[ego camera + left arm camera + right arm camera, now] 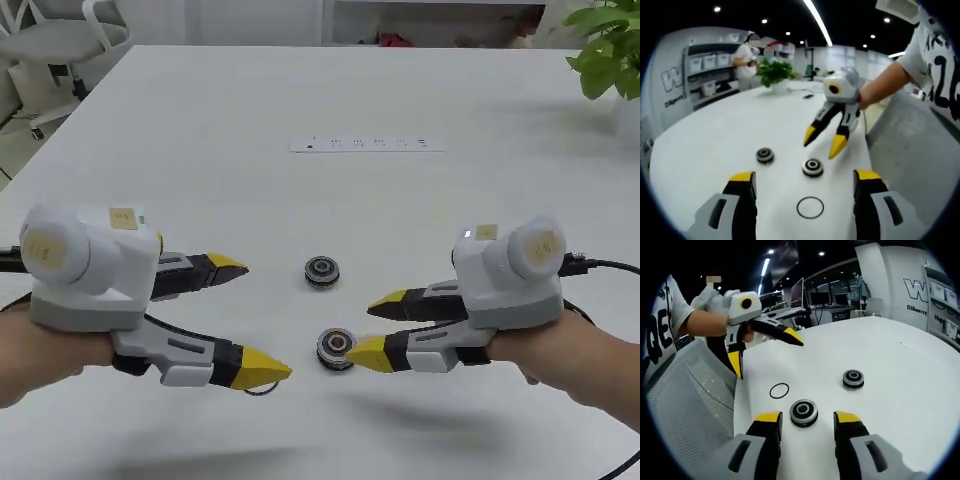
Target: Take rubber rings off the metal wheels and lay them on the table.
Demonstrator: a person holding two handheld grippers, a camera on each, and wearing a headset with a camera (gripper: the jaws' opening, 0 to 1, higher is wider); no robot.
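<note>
Both left tongs (250, 320) and right tongs (370, 328) gape; bare table (200, 120) stretches beyond wheels (321, 271).

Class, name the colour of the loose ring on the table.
Black: the rubber ring shows best in the left gripper view.

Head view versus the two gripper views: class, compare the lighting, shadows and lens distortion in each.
Head view: even, soft light, faint shadows on the table, little distortion. Left gripper view: fisheye curves the table edge; strip light glares. Right gripper view: same curving, dim background, near wheel sharp.
</note>
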